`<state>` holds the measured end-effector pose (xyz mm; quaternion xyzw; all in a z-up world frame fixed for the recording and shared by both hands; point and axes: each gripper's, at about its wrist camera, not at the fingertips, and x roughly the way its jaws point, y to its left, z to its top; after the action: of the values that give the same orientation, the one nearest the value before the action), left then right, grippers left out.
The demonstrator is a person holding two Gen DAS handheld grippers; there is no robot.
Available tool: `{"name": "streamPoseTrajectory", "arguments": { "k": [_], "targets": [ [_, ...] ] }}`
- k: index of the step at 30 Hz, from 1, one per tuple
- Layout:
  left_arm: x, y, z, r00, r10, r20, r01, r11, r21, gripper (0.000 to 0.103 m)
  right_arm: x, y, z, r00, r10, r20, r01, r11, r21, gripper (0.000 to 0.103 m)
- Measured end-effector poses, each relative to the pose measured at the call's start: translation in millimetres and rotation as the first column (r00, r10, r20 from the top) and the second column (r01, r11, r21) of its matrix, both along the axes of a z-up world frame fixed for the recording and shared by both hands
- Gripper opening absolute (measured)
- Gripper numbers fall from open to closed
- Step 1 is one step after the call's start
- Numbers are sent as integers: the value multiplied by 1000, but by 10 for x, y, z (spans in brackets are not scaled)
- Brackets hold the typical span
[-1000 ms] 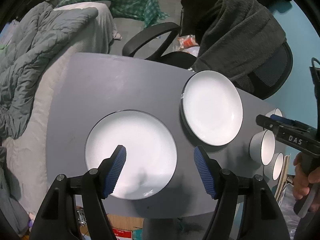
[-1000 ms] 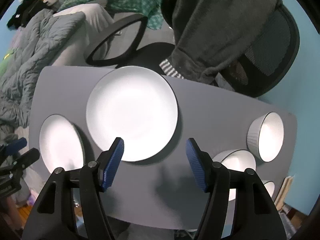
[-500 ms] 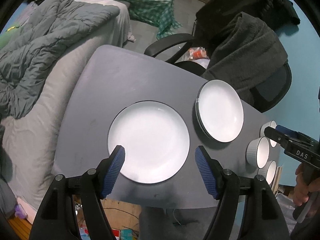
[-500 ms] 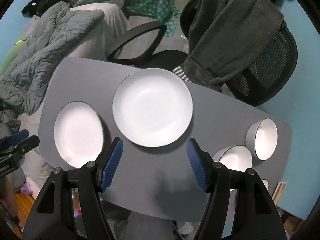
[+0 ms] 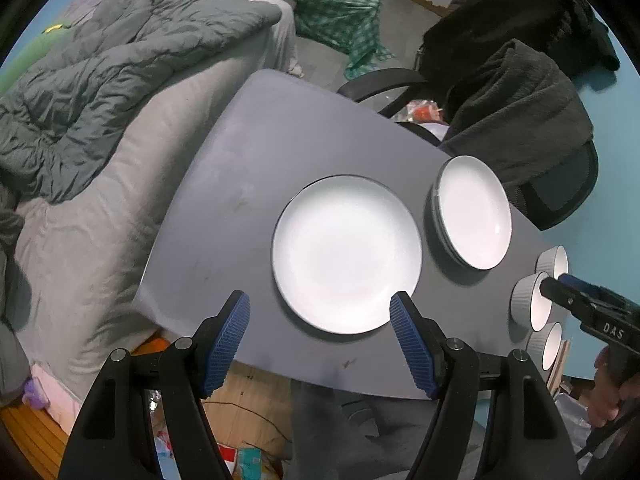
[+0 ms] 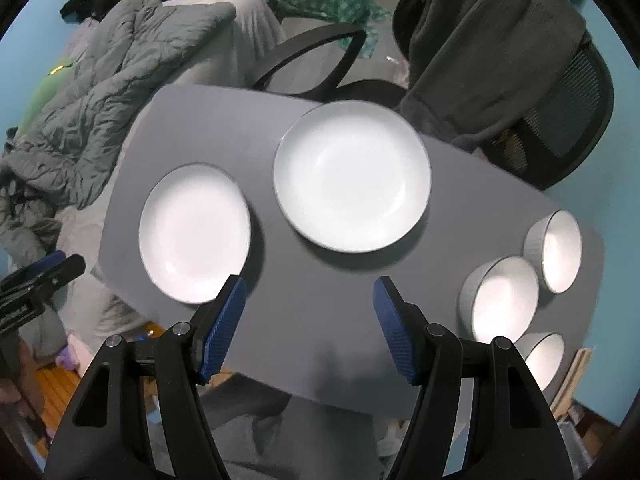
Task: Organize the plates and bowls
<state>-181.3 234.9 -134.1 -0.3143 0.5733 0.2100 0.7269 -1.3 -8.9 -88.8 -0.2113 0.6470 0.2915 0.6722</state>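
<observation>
On the grey table (image 5: 248, 184) a single white plate (image 5: 346, 254) lies in the middle, and a low stack of white plates (image 5: 474, 212) sits to its right. Three white bowls (image 5: 534, 306) cluster at the right edge. My left gripper (image 5: 319, 302) hovers high above the table's near edge, open and holding nothing. In the right wrist view the single plate (image 6: 195, 234) is at the left, the stack (image 6: 352, 176) in the centre and the bowls (image 6: 500, 298) at the right. My right gripper (image 6: 309, 285) hangs open and empty over bare table.
An office chair (image 6: 560, 92) draped with dark clothing (image 6: 492, 40) stands behind the table. A bed with a grey duvet (image 5: 100, 92) runs along the left side. Boxes and clutter (image 5: 248, 412) lie on the floor below the near edge.
Both grippers have pulled up and back from the table, so the plates look smaller and farther. The left one has also slid left, off the single plate. Both are still open.
</observation>
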Motion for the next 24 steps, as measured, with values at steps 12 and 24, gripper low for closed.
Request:
{"name": "streamPoseTrajectory", "arguments": {
  "k": [12, 24],
  "targets": [
    [-323, 168, -66, 997, 69, -25, -69, 997, 24, 74, -313, 177, -322, 995, 53, -83, -54, 999, -4, 65],
    [-219, 358, -410, 998, 40, -39, -39, 999, 10, 74, -315, 401, -736, 992, 64, -111, -64, 998, 9, 65]
  ]
}}
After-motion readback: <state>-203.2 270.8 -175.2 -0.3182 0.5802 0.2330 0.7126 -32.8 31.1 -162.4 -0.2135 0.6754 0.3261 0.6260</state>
